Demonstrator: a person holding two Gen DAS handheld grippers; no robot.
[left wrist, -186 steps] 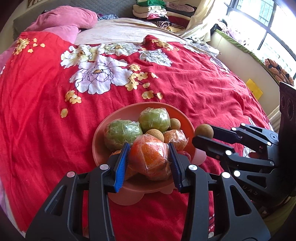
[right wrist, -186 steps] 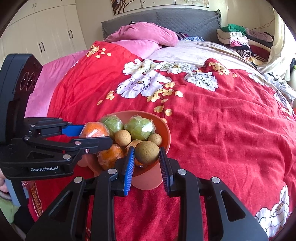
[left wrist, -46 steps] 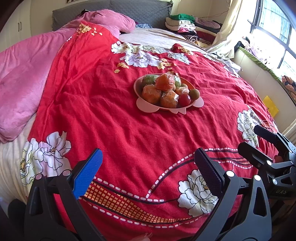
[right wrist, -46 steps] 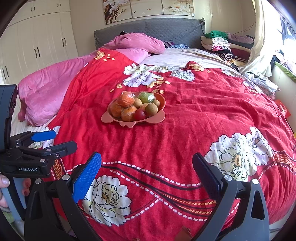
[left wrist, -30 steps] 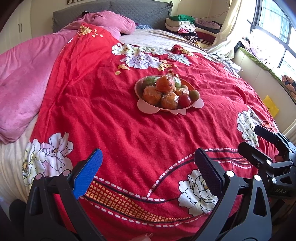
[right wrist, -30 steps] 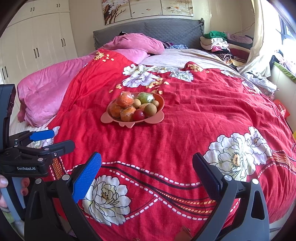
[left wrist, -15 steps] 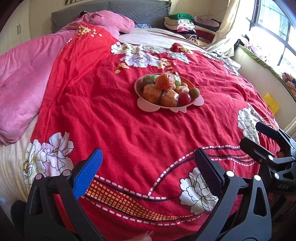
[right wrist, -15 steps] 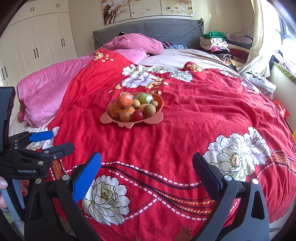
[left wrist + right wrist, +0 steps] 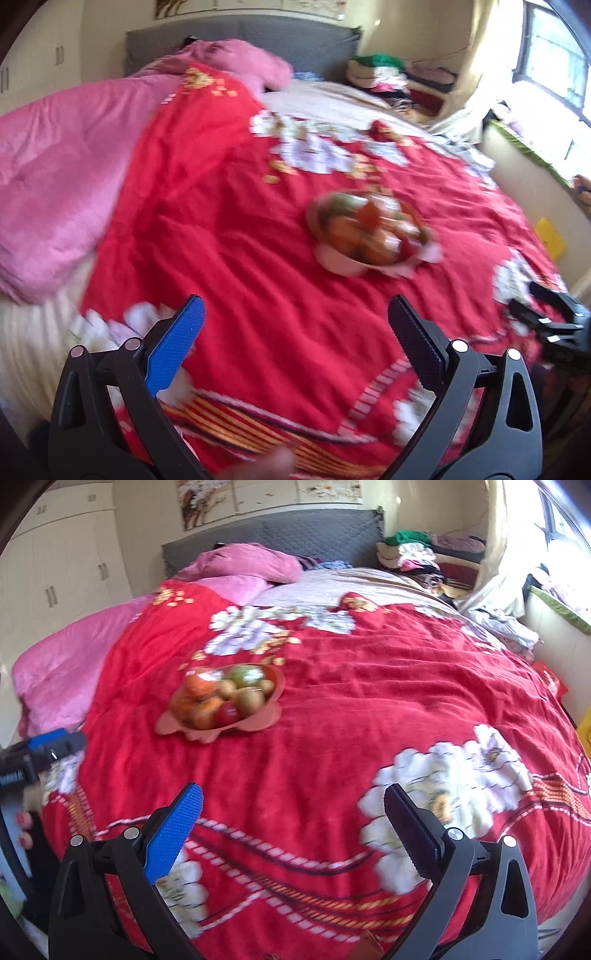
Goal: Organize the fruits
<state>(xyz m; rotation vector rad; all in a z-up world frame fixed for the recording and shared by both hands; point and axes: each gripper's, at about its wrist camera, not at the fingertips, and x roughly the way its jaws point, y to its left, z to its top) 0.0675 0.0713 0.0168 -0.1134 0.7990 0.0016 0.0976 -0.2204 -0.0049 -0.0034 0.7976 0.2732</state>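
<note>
A salmon-pink bowl [image 9: 271, 686] piled with fruit sits on the red flowered bedspread, left of centre in the right wrist view. In it I make out wrapped orange fruits [image 9: 199, 685], a wrapped green fruit [image 9: 245, 675], brown round fruits [image 9: 248, 700] and a red one [image 9: 228, 713]. The same bowl [image 9: 341, 263] is blurred in the left wrist view. My left gripper [image 9: 295, 334] hangs open and empty over the near end of the bed, well short of the bowl. My right gripper [image 9: 293, 818] is likewise open and empty, far from the bowl.
The red bedspread [image 9: 369, 709] covers most of the bed, with a pink quilt [image 9: 55, 177] along its left side and pink pillows [image 9: 243, 563] by the grey headboard. Folded clothes [image 9: 413, 554] are stacked at the back right. A window [image 9: 550, 55] is on the right.
Both cameras have swung and the views are motion-blurred. The bowl has slid right in the left wrist view and left in the right wrist view. Both grippers stay open.
</note>
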